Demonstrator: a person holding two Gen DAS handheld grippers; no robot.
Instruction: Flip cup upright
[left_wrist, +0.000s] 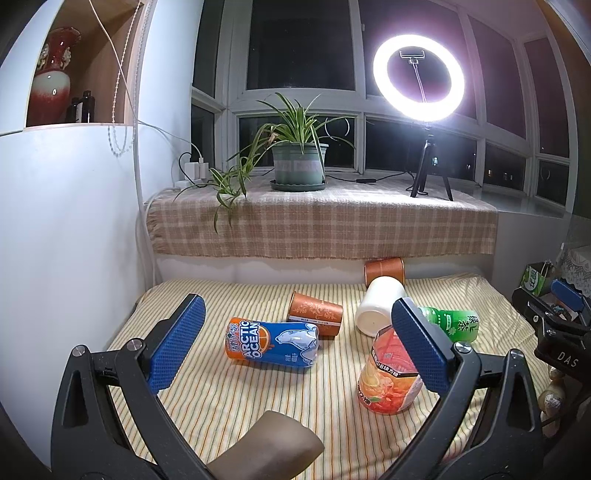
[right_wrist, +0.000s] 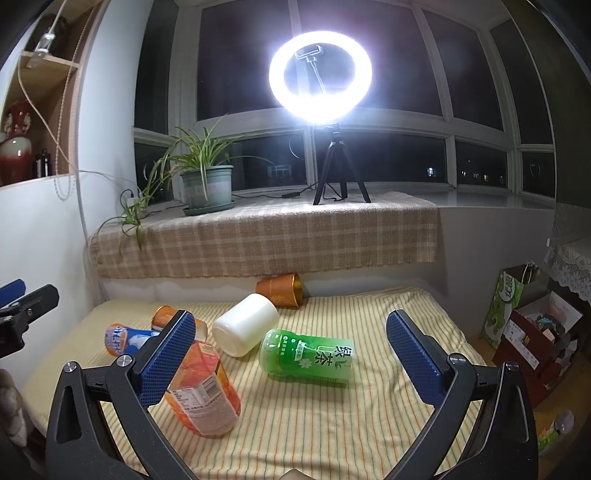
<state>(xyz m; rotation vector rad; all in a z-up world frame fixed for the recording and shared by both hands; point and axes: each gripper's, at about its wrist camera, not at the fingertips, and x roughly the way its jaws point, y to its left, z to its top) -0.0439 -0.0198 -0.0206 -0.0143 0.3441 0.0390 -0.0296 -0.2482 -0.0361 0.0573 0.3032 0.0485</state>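
Observation:
Several cups lie on their sides on a striped cloth (left_wrist: 258, 406). A blue and orange "Arctic Ocean" cup (left_wrist: 271, 343) lies between my left gripper's (left_wrist: 295, 339) open fingers, further off. A brown patterned cup (left_wrist: 316, 313) lies behind it. A white cup (left_wrist: 380, 305) (right_wrist: 245, 319), a green tea cup (right_wrist: 308, 356) (left_wrist: 452, 323) and an orange-red cup (left_wrist: 388, 373) (right_wrist: 203, 391) lie to the right. Another brown cup (right_wrist: 280, 290) lies at the back. My right gripper (right_wrist: 291, 354) is open, above the cloth, with the green cup between its fingers further off.
A checked cloth covers the window ledge (left_wrist: 317, 221) behind, bearing a potted plant (left_wrist: 299, 166) and a lit ring light on a tripod (left_wrist: 419, 79). A white wall (left_wrist: 74, 240) bounds the left. Boxes and bags (right_wrist: 535, 332) stand on the right.

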